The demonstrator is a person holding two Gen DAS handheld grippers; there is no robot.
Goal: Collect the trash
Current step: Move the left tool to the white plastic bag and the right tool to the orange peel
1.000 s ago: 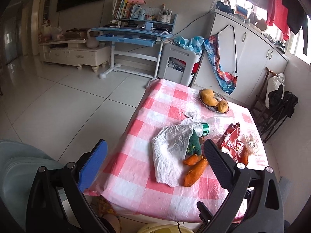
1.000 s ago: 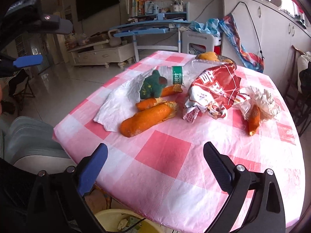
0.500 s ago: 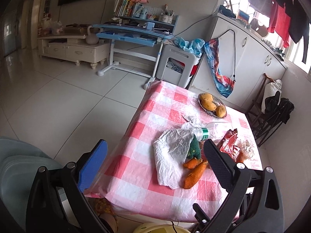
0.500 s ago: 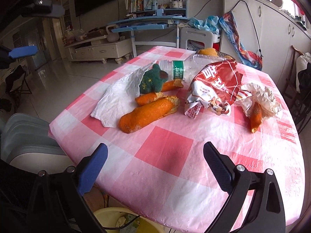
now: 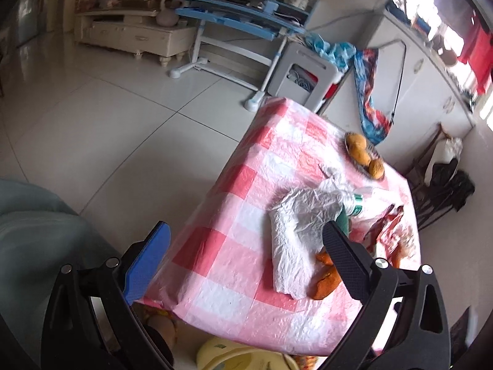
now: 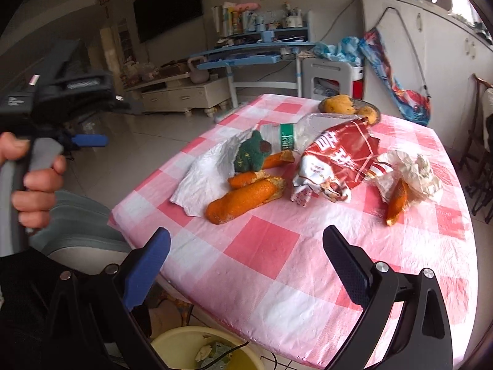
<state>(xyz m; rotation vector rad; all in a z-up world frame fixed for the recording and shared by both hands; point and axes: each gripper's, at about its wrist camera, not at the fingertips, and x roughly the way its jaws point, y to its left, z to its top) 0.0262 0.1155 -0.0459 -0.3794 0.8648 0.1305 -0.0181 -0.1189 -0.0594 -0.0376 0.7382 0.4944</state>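
Fingers (image 6: 155, 254) on both grippers wide, empty; approach step; next, close on orange peel (image 6: 243, 199) at twelve o'clock

left wrist high above table (image 5: 246, 203), right wrist low, near, both sharing it

Bottle (image 6: 295, 131) behind peels (image 6: 246, 197), snack bag (image 6: 336, 163) to their right

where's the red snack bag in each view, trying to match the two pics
Left wrist view: the crumpled red foil snack bag lies right of centre near the table's right edge, partly behind the right finger.
Right wrist view: the same bag lies just above centre, right of the orange peels.
Shared landmark: the clear plastic bottle with a green label lies just left of the bag in both.
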